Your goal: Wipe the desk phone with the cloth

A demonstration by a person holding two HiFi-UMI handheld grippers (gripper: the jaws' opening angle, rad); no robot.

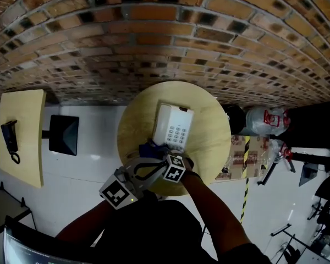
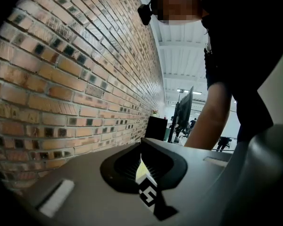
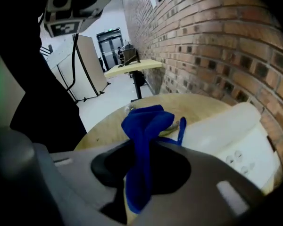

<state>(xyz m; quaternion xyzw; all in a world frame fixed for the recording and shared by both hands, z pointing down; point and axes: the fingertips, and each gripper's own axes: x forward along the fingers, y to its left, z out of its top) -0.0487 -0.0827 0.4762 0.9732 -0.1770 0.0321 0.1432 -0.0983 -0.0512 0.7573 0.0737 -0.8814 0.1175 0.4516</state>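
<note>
Your right gripper (image 3: 140, 182) clamped a crumpled blue cloth (image 3: 145, 126) | your left gripper (image 2: 142, 171) jaws met, empty | smooth white desk phone (image 1: 173, 126) lay on round wooden table (image 1: 209, 147), cloth perhaps touching it.

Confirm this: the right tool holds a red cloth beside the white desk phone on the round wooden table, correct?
Wrong colour: the right gripper view shows the right tool holding a blue cloth beside the white desk phone on the round wooden table.

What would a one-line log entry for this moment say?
right tool: shut on blue cloth | left tool: shut, empty | desk phone: on round table, cloth beside it
</note>
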